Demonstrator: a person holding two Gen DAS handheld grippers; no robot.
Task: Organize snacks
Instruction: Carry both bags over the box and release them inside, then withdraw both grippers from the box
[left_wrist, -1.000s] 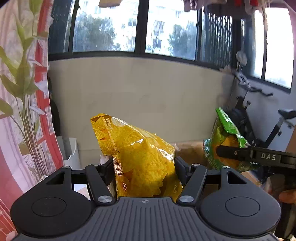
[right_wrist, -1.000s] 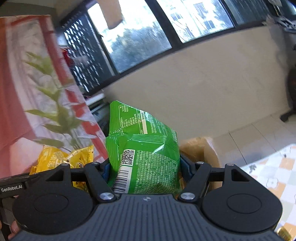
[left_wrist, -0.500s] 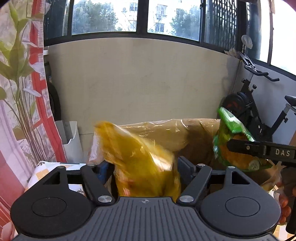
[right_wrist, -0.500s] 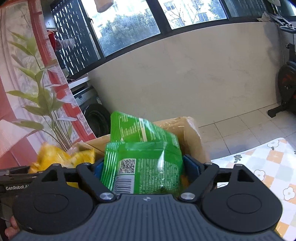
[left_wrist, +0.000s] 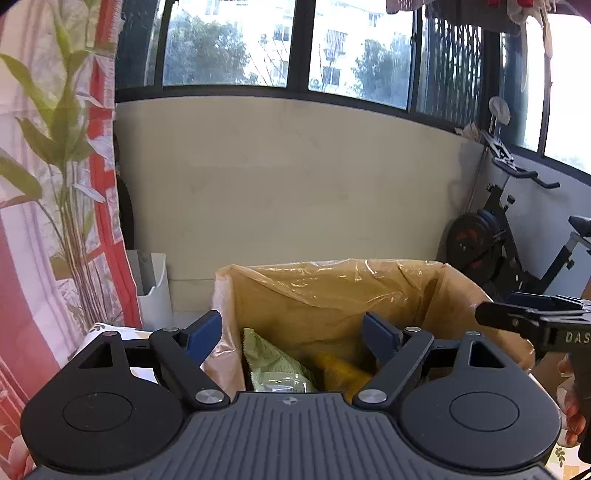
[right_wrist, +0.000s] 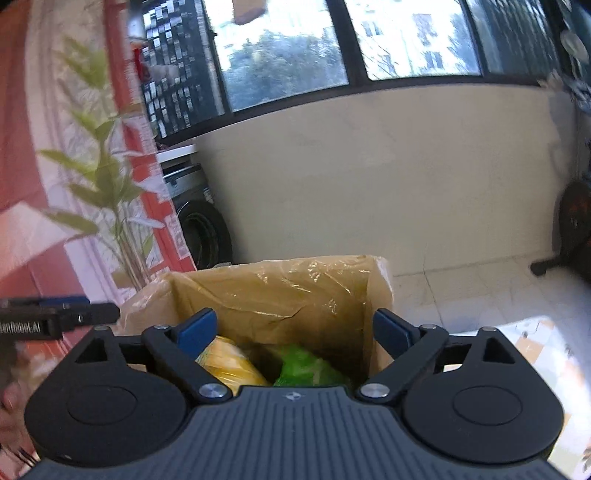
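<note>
Both grippers hang over an open cardboard box (left_wrist: 332, 295) lined with clear plastic film; the box stands at the far edge of a desk with a checked, flowered cloth (right_wrist: 535, 343), against a pale wall under dark-framed windows. The left gripper (left_wrist: 291, 332) has its jaws apart with nothing between the blue pads; they have just been opening, and the yellow snack bag (left_wrist: 343, 369) lies loose down inside the box, a little blurred, just right of a pale green packet (left_wrist: 273, 363). The right gripper (right_wrist: 293, 330) also has its jaws wide apart and bare, having just been opening; below them, in the right wrist view, the green snack bag (right_wrist: 306, 365) sits in the box's near right part with the yellow bag at its left, the two near each other, though whether they touch I cannot tell. In the left wrist view the right gripper's black finger juts in from the right edge above the box rim, with fingertips of a hand (left_wrist: 570, 406) on its handle. A red curtain printed with green leaves (left_wrist: 55, 184) hangs at the left; an exercise bike (left_wrist: 498, 240) stands at the far right.
</note>
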